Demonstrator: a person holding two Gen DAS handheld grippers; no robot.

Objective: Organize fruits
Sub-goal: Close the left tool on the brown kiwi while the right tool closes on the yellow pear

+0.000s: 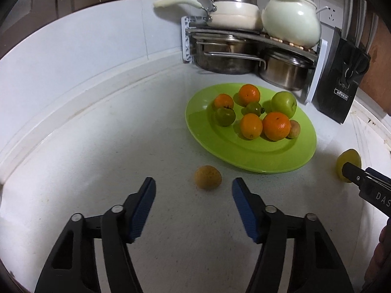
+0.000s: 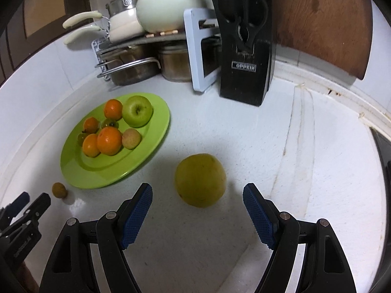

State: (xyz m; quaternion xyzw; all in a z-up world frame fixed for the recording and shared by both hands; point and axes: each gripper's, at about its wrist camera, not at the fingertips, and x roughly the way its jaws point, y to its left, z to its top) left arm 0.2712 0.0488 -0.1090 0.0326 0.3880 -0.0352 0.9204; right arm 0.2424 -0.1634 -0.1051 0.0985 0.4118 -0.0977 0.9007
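On the white tabletop (image 1: 122, 146) sits a green plate (image 1: 281, 156) holding four oranges, a green apple (image 1: 283, 103) and a few smaller greenish and pale fruits. Two fruits lie off the plate. A small brown fruit (image 1: 208, 177) rests just in front of the plate's near rim, and the left gripper (image 1: 194, 190) points at it with its jaws apart — the fruit sits just beyond the blue pads, untouched. A large yellow fruit (image 2: 200, 180) lies to the right of the plate, and the right gripper (image 2: 198, 195) faces it with jaws spread wide, the fruit just ahead of the tips and not gripped. Behind the plate stand a rack (image 1: 244, 46) of steel pots with white cookware on top, and a black knife block (image 2: 246, 56).
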